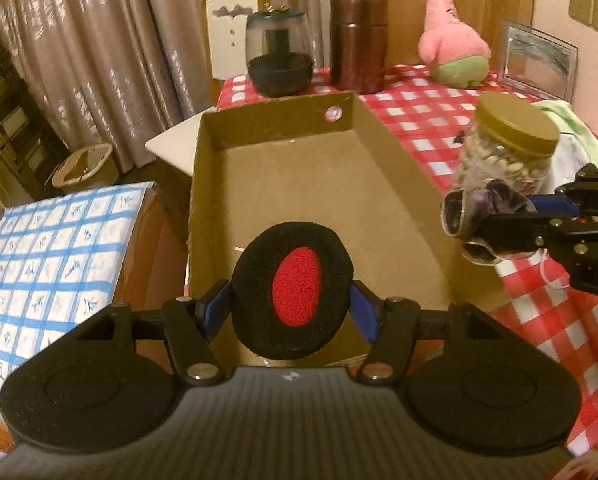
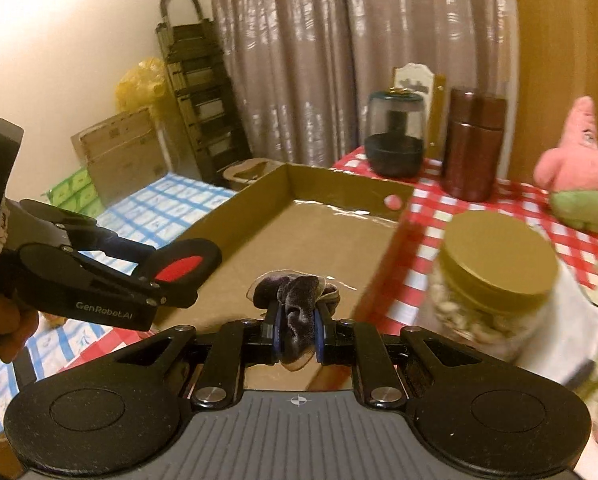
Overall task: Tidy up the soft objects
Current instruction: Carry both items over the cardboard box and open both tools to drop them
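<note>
My left gripper [image 1: 293, 306] is shut on a round black pad with a red centre [image 1: 295, 294], held on edge over the near end of the open cardboard box [image 1: 283, 184]. In the right wrist view that pad [image 2: 179, 266] hangs at the box's left wall. My right gripper [image 2: 297, 330] is shut on a dark purple velvet scrunchie [image 2: 295, 300], just above the box's [image 2: 299, 232] near edge. The scrunchie [image 1: 479, 216] shows in the left wrist view beside the box's right wall. A pink plush star [image 1: 453, 40] sits at the back of the checked table.
A gold-lidded jar of nuts [image 2: 495, 280] stands close to the right of the box. A dark brown canister [image 1: 357, 36] and a glass-domed black appliance [image 1: 279, 54] stand behind it. A blue-checked surface [image 1: 47, 264] lies left, below table height. A picture frame [image 1: 539, 60] leans at the back right.
</note>
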`<state>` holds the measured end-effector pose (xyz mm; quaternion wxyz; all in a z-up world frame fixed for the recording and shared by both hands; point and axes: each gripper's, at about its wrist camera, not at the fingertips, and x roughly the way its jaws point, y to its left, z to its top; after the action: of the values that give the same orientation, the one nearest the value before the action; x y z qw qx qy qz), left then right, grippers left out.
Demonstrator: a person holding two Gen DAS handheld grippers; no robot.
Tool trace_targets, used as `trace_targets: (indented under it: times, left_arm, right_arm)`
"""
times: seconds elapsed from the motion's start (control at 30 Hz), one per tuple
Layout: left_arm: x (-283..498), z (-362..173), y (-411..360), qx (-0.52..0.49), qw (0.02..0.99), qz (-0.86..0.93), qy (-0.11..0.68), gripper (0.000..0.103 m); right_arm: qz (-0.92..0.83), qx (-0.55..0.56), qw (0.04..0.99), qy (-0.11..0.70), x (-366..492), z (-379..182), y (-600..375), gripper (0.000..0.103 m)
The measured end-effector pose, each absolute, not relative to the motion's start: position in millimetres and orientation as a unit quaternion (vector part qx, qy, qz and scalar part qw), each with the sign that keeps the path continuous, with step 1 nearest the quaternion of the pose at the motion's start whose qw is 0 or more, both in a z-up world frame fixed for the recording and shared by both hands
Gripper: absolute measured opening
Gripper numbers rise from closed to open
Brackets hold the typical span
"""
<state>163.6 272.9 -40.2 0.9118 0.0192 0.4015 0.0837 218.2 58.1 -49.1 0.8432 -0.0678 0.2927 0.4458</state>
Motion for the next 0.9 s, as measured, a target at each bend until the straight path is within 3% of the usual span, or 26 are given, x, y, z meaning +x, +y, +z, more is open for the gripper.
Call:
trace_targets:
  times: [0.1,0.17,0.2,0.23,0.27,0.9]
  left_arm:
    - [165.4,-48.7,279.7,0.010,0.911,0.087,0.404,0.062]
    - [167.3,-51.8,280.5,0.008,0.910,0.089,0.405,0.068]
    - [167.2,-53.0,282.0,0.007,0.910,0.091,0.405,0.078]
    - [168.6,-53.9,280.7,0.008,0.910,0.093,0.404,0.080]
    - [167.9,-54.1,280.6,0.011,0.911,0.095,0.401,0.080]
    - [146.0,-3.2,236.5,0.005,0.929,0.076,0.361,0.081]
  right_arm:
    - [0.453,-0.073,0.838,0.295,224.2,-58.2,67.4,0.017]
    - [0.454,-0.070,0.837,0.298,229.8,-62.9,71.1,0.026]
    - [0.454,-0.066,0.836,0.302,232.1,-65.3,71.9,0.040]
    - [0.454,-0.061,0.836,0.303,233.5,-65.2,72.4,0.059]
    - [0.455,-0.056,0.836,0.302,234.8,-65.1,72.6,0.066]
    - [0.399,-0.079,0.872,0.273,201.9,-31.2,17.2,0.067]
